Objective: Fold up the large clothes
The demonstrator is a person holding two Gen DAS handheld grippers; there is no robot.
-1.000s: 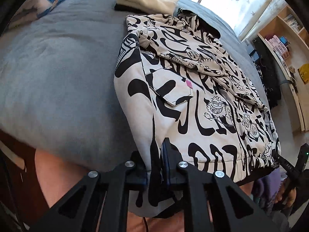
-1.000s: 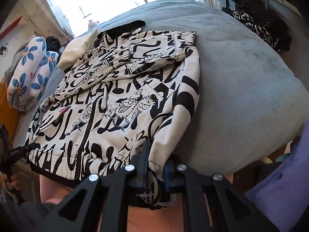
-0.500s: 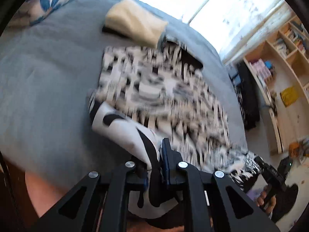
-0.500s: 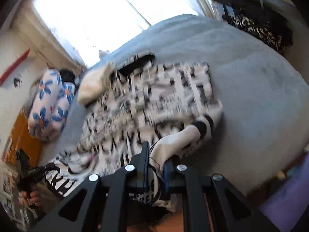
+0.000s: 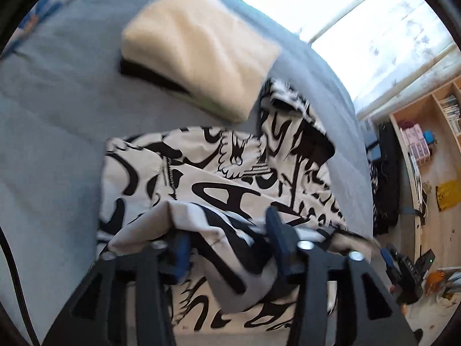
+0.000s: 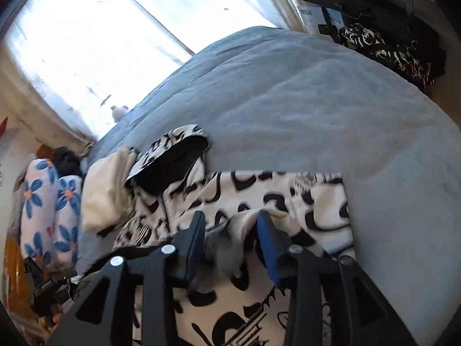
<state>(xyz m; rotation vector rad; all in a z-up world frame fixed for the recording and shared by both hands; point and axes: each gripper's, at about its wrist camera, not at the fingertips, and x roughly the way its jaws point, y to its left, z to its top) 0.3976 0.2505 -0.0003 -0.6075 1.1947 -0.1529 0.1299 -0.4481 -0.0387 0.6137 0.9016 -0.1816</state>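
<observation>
the left gripper (image 5: 227, 242) and right gripper (image 6: 230, 245) have just been opening, jaws now wide with the hem of the jacket (image 5: 201, 178) loose between them. the jacket lies on the grey bed (image 6: 288, 92), its bottom half brought up over the top; i judge the fold is being released. next, draw both back clear of the cloth.

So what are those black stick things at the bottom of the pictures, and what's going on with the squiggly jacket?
Those are grabbing tools. A person holds one in each hand, and each has a small camera looking along its two fingers. One picture is from the left tool, the other from the right tool.

Both look at a bed with a grey blanket. On it lies a white jacket with black squiggles, being folded. Beside its hood sits a folded cream cloth, and the right view shows a pillow with blue flowers.

Both tools have just been opening. Jacket cloth still lies between the fingers, but they no longer pinch it, so the folded-over part has been let go.
</observation>
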